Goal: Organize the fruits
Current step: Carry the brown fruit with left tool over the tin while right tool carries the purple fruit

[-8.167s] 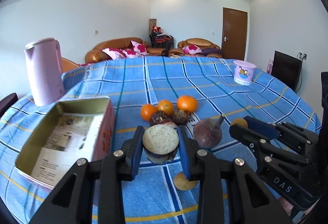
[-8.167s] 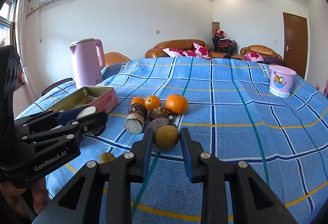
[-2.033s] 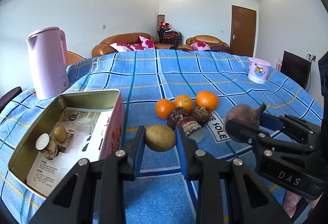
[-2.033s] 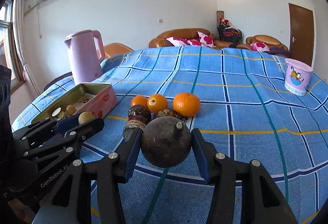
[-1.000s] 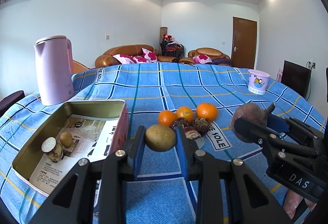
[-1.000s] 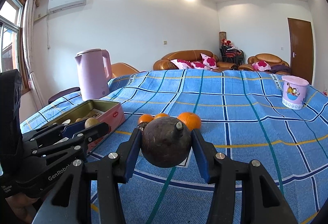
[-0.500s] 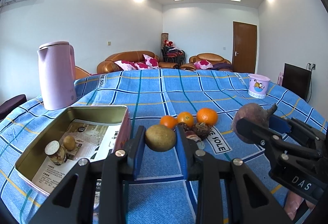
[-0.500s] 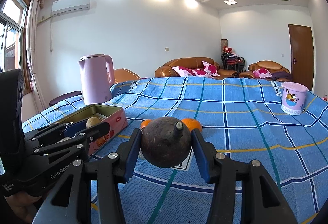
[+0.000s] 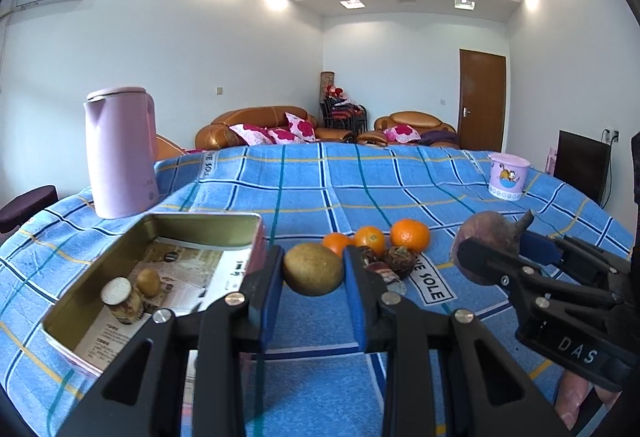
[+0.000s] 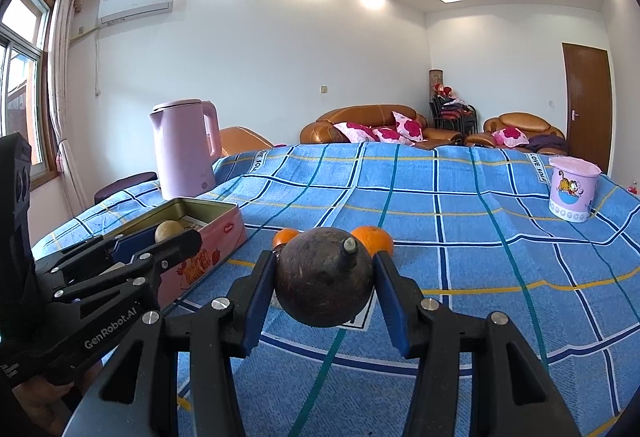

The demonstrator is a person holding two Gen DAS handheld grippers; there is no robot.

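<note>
My left gripper (image 9: pixel 313 275) is shut on a greenish-brown round fruit (image 9: pixel 313 269), held above the blue checked cloth just right of the open tin box (image 9: pixel 208 227). Inside the box lie a small brown fruit (image 9: pixel 148 281) and a cut dark piece with a pale face (image 9: pixel 120 299). My right gripper (image 10: pixel 325 283) is shut on a dark round fruit with a short stem (image 10: pixel 322 283), lifted off the table; this dark stemmed fruit (image 9: pixel 486 251) also shows in the left wrist view. Three oranges (image 9: pixel 410 234) and dark wrinkled fruits (image 9: pixel 398 261) stay on the cloth behind.
A pink kettle (image 9: pixel 120 157) stands behind the box at the left. A small pink cartoon cup (image 9: pixel 507 181) sits far right on the table. Sofas with cushions and a brown door lie beyond the table.
Both grippers have risen a little with their fruits, so the table fruits sit lower and further behind. The grips have not changed.
</note>
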